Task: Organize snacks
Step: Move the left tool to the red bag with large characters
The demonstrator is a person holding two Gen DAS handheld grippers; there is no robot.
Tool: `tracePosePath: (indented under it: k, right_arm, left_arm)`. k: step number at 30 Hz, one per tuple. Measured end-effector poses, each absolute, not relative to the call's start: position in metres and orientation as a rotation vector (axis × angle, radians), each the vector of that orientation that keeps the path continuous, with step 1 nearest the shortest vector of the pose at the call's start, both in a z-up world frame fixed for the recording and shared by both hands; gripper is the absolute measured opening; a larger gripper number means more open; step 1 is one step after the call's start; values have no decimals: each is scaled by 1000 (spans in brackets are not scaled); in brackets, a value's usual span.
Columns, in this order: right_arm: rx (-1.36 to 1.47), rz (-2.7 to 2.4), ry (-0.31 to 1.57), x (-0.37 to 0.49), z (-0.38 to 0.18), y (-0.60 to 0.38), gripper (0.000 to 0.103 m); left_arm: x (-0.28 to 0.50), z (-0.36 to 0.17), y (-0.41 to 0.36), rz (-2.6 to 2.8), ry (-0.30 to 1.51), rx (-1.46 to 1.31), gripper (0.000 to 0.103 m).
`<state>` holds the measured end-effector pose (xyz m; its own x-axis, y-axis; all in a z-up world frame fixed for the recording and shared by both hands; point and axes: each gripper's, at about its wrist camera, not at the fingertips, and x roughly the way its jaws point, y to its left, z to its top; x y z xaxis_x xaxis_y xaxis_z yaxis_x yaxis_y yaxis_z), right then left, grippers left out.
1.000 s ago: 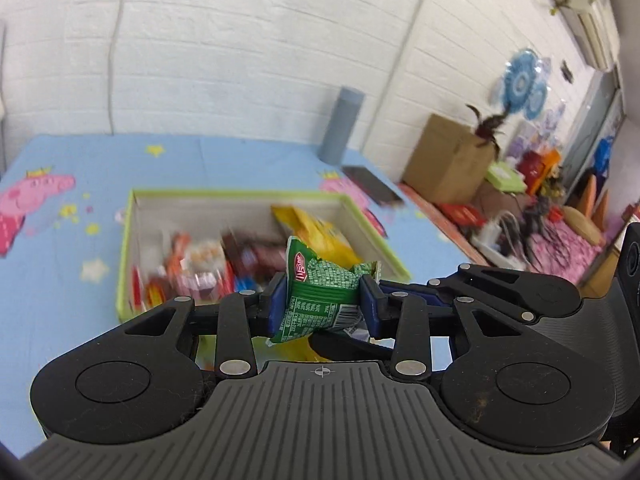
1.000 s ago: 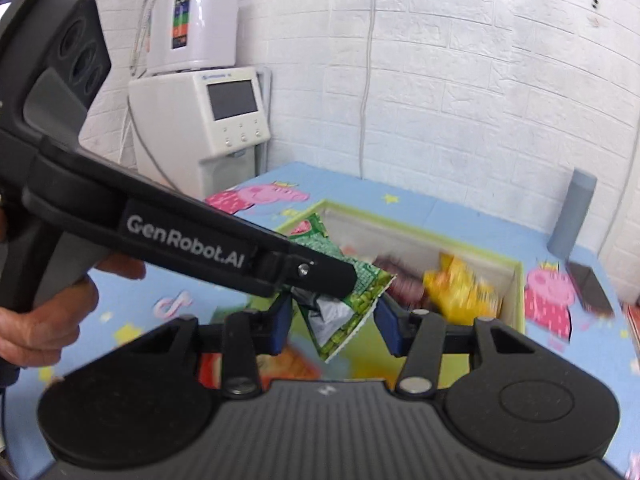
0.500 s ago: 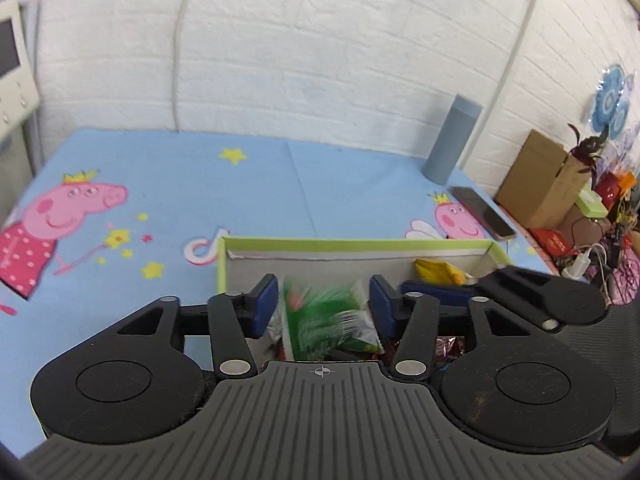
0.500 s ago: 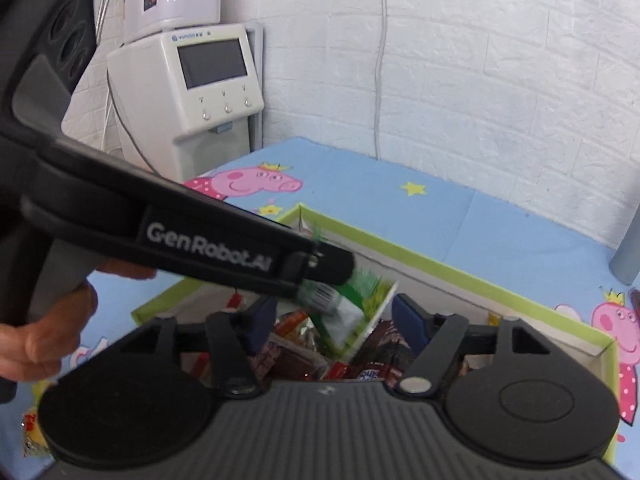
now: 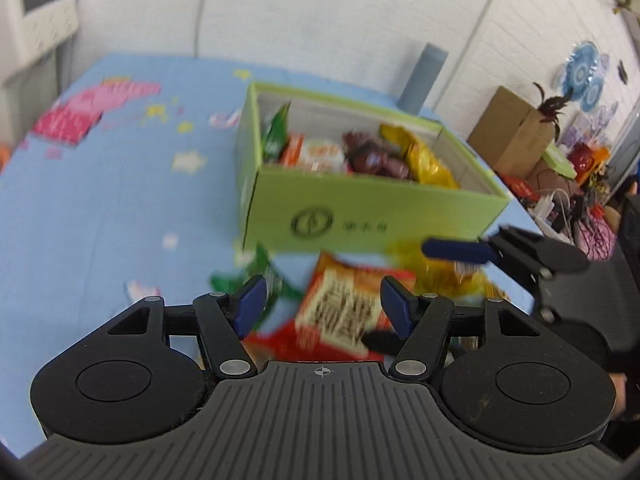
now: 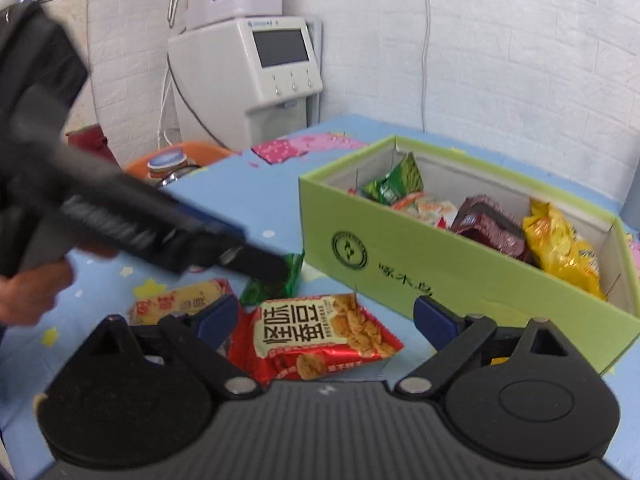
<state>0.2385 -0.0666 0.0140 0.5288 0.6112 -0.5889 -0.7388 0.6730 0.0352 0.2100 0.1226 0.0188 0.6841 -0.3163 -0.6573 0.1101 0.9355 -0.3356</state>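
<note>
Both tongs stand released and carry nothing. The left tongs (image 5: 322, 308) hang above the loose packets on the desk (image 5: 100, 220), jaws spread wide, which suits a descent over a flat packet from above. The right tongs (image 6: 324, 316) are likewise spread, and the red-and-orange snack packet (image 6: 316, 340) lies flat on the blue cloth between their two pads, so this packet is judged to be the next item for pickup. The packet rests face up just in front of the green box (image 6: 460, 276), near the front wall, a short carry from the opening. Beside it lie an orange packet (image 6: 180, 300) to the left and a dark green packet (image 6: 276, 280) behind, partly covered by the left unit in the right wrist view. The green box holds the items already sorted: a green packet (image 6: 396, 180) leans upright against the left end wall, a pale orange packet (image 6: 432, 208) lies next to it, a dark maroon packet (image 6: 492, 224) occupies the middle, and a yellow packet (image 6: 560, 240) fills the right end. The contents stand side by side, which leaves little floor space; a further packet probably needs to go in on edge. A yellow packet (image 5: 452, 276) also lies on the desk near the right tongs' pad in the left wrist view, though blur hides its outline.
</note>
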Motion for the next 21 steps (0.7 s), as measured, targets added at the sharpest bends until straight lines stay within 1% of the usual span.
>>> tracePosePath:
  k: [3,5,6,8,9,15,19,21]
  right_arm:
    - [-241,848,659,250,0,-55,94]
    - [-265,834,705,256,-13,-46,95]
    - [-261,832,721,257,-17,-46,95]
    - [-200,857,738,251,-20,-53,95]
    - [-177,878,744,245,-19,-57,95]
    - [-80,845,740,205,-10,-86,95]
    - [5,824,736,171,-4,-113,95]
    - [24,783,742,155,-8,-125,99]
  left_arm:
    - [209,9,125,-231,808,-314,46]
    - [216,2,126,-207,851,-328,38]
    - [218,0,126,-217,858,-335,37]
    - [221,-7,127,-258,880,-356,28]
    - [222,-10,124,-284,888,-363,26]
    - [211,-4,95,-346,882,-321,25]
    - [189,-1,63,-400,873,-254,28]
    - [176,-4,50,-442,884,-264,28]
